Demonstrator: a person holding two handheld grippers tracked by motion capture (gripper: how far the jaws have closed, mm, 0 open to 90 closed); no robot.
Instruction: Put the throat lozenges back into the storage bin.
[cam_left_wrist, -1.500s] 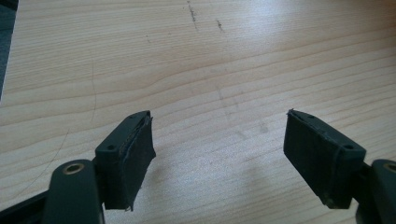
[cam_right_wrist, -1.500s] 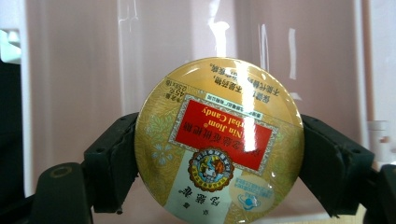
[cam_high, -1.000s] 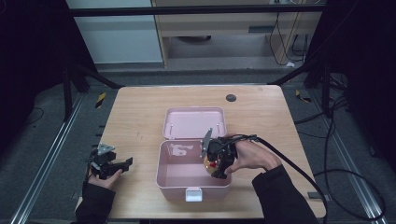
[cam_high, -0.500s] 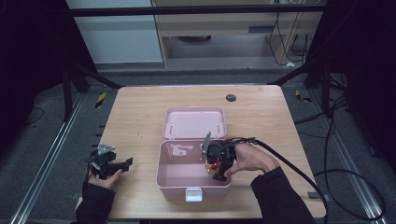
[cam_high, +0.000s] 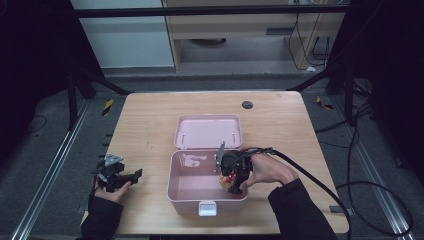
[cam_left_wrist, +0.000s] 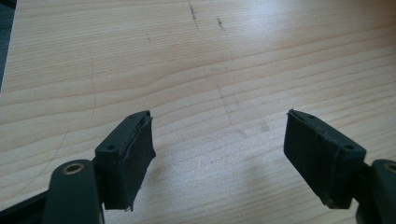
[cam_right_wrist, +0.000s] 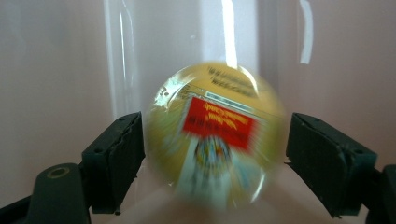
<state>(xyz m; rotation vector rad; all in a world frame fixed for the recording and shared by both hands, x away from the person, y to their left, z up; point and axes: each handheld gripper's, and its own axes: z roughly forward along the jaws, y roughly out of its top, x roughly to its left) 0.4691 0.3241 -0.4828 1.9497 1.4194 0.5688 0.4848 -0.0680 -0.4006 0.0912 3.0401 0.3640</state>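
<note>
Lowering over the last second, the right hand-held gripper (cam_high: 231, 176) is now sitting deeper inside the pink box (cam_high: 186, 196), close to its right wall, while the left one is staying where it was. At the near left edge of the table (cam_high: 150, 125), the person's left hand (cam_high: 114, 189) is holding the left hand-held gripper (cam_high: 134, 175) low over the bare wood, well apart from the box; in the left gripper view its jaws are standing spread wide with nothing between them, and only wood grain is showing beyond the pads (cam_left_wrist: 135, 154).

Just right of the box's front latch (cam_high: 207, 207), the person's right hand (cam_high: 267, 170) is reaching over the right wall with its black cable (cam_high: 320, 185) trailing back across the table. In the right gripper view a round yellow item with a red label (cam_right_wrist: 217, 135) is lying between the jaws, blurred. The left pad is sitting just beside it and the right pad is standing a little clear of it, so the jaws are looking parted around the item rather than pinching it. Pale pink box wall is filling the space behind. From the high view a bit of yellow and red is showing under the gripper.

Farther back, the box's lid (cam_high: 209, 131) is lying open and hinged flat toward the far side, and a small dark round hole (cam_high: 247, 105) is sitting near the table's far edge.
</note>
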